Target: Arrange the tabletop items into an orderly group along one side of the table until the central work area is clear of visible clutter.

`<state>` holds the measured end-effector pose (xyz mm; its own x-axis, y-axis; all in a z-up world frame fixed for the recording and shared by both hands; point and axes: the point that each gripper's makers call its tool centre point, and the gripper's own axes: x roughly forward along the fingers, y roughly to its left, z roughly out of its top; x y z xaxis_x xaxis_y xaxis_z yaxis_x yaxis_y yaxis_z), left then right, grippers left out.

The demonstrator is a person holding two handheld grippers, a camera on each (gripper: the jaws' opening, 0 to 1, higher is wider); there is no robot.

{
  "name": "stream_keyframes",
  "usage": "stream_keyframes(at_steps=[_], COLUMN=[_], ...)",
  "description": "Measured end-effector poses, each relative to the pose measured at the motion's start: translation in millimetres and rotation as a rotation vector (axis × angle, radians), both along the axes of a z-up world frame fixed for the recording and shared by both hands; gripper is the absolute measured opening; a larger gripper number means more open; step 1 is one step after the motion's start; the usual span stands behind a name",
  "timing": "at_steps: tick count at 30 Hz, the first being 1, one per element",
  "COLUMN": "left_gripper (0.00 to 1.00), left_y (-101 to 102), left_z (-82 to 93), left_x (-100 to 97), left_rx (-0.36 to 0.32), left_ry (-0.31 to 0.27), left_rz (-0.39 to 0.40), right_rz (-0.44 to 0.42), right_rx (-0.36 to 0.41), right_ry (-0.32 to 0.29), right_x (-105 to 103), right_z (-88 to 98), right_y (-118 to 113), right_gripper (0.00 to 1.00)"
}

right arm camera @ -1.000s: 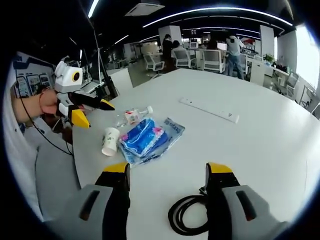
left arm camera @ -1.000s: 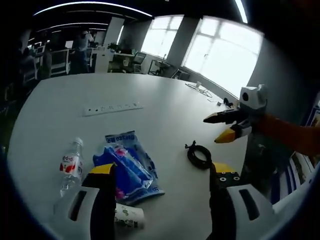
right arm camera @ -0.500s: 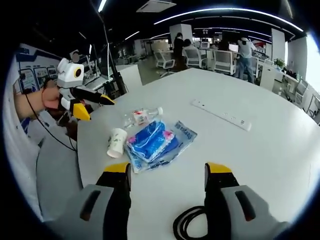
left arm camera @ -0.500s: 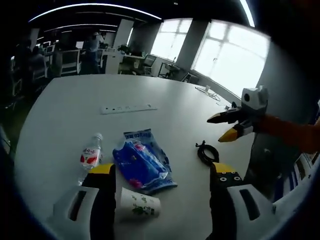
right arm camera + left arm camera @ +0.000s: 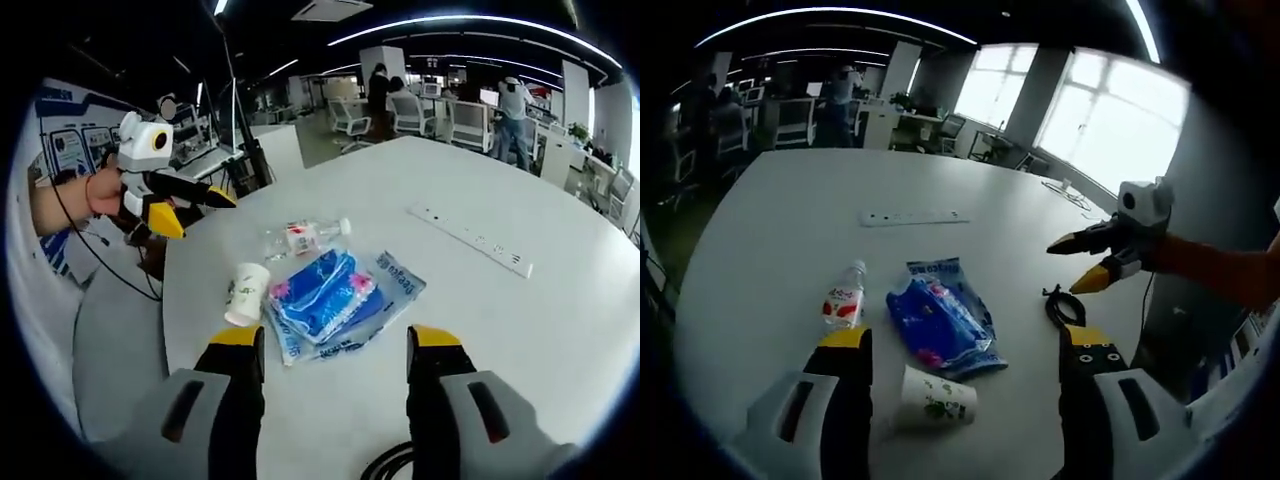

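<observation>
A blue plastic pack (image 5: 940, 325) lies on the white table (image 5: 770, 230), with a small water bottle (image 5: 843, 305) on its left and a paper cup (image 5: 938, 398) on its side in front. A coiled black cable (image 5: 1065, 308) lies to the right, and a white power strip (image 5: 912, 217) farther back. My left gripper (image 5: 966, 340) is open above the cup and pack, holding nothing. The right gripper (image 5: 1065, 267) hovers open over the cable. In the right gripper view, pack (image 5: 335, 300), cup (image 5: 247, 293), bottle (image 5: 303, 236) and strip (image 5: 470, 240) lie ahead of my open right gripper (image 5: 335, 340). The left gripper (image 5: 205, 215) hangs open off the table's edge.
The cable (image 5: 385, 465) shows at the bottom edge between my right jaws. The table's near edge (image 5: 165, 300) curves past the cup. Office desks, chairs and standing people (image 5: 515, 100) fill the background, with bright windows (image 5: 1110, 130) on one side.
Both views have shifted with the hands: the items sit more central in the left gripper view, and the cable has slid to the bottom of the right one. Nothing on the table moved.
</observation>
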<state>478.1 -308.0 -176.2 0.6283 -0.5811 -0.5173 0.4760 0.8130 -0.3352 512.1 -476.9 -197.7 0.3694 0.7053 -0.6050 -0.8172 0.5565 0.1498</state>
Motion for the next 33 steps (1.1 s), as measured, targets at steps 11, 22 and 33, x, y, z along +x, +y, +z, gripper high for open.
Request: stream_keyframes(at_steps=[11,22,33], left_gripper=[0.78,0.78,0.78], left_y=[11.1,23.1,34.5], left_z=[-3.9,-8.4,-16.2], left_x=[0.1,2.1,1.7], left_rx=[0.001,-0.001,-0.001], left_ry=[0.007,0.014,0.029], left_rz=[0.022,0.048,0.071], right_rz=[0.068,0.151,0.245], right_rx=[-0.007,-0.033,-0.061], right_ry=[-0.007,-0.001,-0.007], right_x=[18.3,35.9,58.7], right_z=[-2.3,-19.6,-36.3], right_y=[23.5,47.0,66.9], right_gripper=[0.55,0.52,0.48])
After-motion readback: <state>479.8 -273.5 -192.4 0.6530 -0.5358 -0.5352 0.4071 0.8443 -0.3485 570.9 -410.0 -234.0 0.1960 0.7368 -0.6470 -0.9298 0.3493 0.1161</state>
